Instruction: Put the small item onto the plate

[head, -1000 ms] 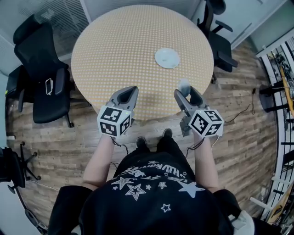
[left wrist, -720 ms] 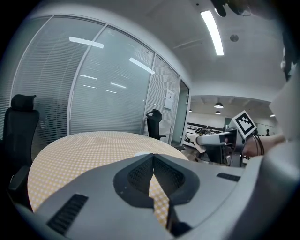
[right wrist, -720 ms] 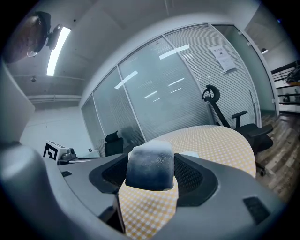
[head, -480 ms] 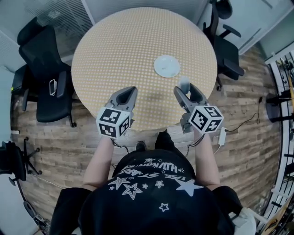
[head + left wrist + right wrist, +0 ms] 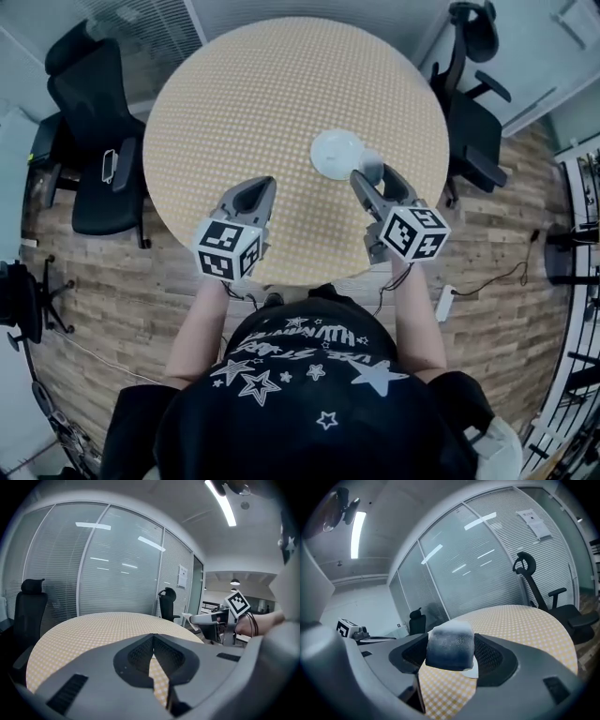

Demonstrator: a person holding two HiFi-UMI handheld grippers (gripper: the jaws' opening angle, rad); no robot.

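A white plate lies on the round table with its yellow-and-white checked cloth, right of centre. My right gripper is shut on a small pale greyish block, held just at the plate's near right edge; in the right gripper view the small block sits clamped between the two jaws, with the plate showing just below it. My left gripper hovers over the table's near part with its jaws closed together and nothing in them.
Black office chairs stand at the left and at the right of the table. Glass partitions with blinds line the room. The floor around is wood plank.
Both grippers moved forward over the table; the right one carried the small block up to the plate's near right edge. The left gripper stayed shut and empty.
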